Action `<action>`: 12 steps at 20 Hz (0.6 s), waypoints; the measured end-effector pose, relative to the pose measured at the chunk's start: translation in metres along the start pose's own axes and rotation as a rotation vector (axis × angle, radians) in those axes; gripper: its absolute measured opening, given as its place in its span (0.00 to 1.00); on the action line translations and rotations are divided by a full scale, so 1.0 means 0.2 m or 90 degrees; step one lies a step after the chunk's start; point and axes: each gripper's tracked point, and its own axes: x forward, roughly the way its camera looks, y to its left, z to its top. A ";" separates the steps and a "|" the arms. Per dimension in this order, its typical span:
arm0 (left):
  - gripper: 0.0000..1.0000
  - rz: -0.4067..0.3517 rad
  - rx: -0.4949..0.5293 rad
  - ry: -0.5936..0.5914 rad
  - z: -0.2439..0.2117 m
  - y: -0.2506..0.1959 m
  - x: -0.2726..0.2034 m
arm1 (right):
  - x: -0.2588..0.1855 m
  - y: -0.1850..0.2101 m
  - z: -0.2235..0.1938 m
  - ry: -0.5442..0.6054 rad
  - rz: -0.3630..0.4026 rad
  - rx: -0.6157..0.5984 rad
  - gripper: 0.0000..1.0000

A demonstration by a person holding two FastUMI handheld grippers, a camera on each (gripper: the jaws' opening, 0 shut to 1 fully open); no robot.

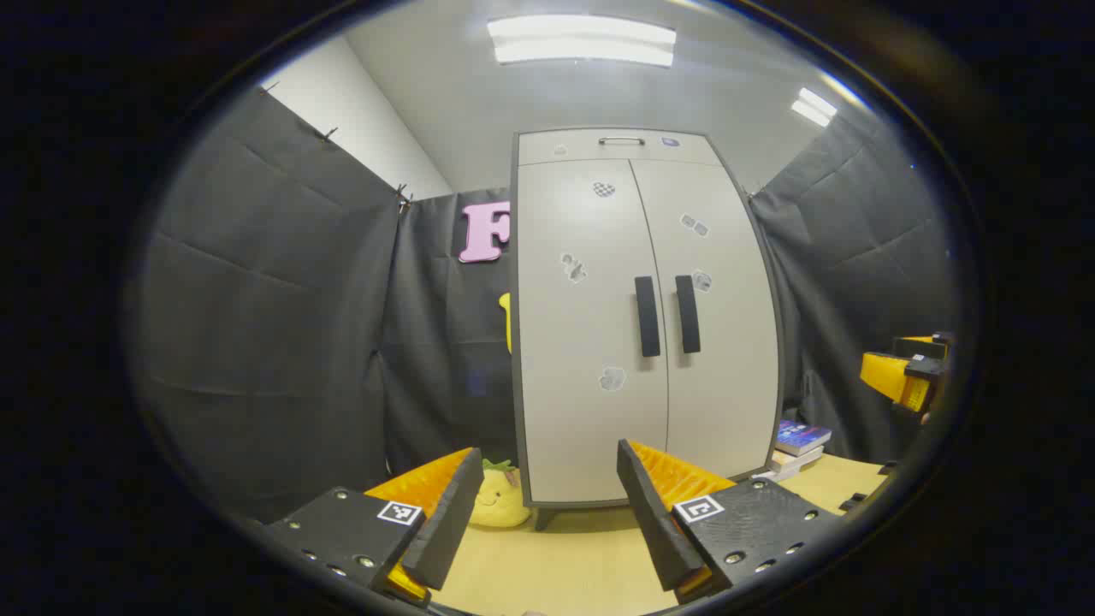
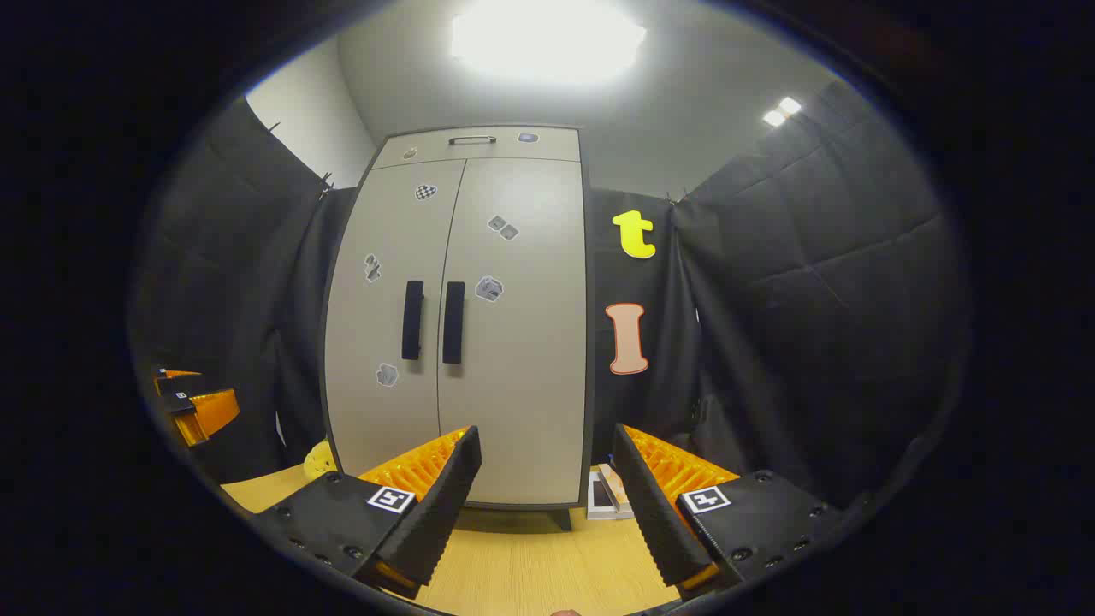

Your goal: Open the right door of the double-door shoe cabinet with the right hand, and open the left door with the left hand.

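Observation:
A tall pale double-door shoe cabinet (image 1: 642, 325) (image 2: 462, 325) stands on a wooden table with both doors closed. Two dark vertical handles meet at the centre seam: the left handle (image 1: 647, 316) (image 2: 412, 319) and the right handle (image 1: 687, 313) (image 2: 453, 322). My left gripper (image 1: 543, 496) is open, well short of the cabinet and aimed at its left door. My right gripper (image 2: 543, 488) is open too, some way off and pointing at the lower right door. In each view the other gripper (image 1: 907, 376) (image 2: 192, 406) shows far off at the edge.
A yellow plush toy (image 1: 498, 500) (image 2: 318, 460) lies at the cabinet's left foot. Books (image 1: 797, 447) (image 2: 609, 494) are stacked at its right foot. A small drawer with a metal handle (image 1: 621, 140) tops the cabinet. Black cloth walls close in on both sides.

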 end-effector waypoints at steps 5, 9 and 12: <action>0.92 0.004 0.005 -0.002 0.00 0.01 0.01 | 0.02 0.02 0.00 -0.001 0.004 0.007 0.97; 0.92 0.010 0.010 -0.004 0.01 0.03 0.00 | 0.04 0.05 -0.01 0.004 0.012 0.011 0.97; 0.92 0.012 0.014 -0.008 0.02 0.03 0.00 | 0.06 0.07 -0.01 0.006 0.019 0.011 0.98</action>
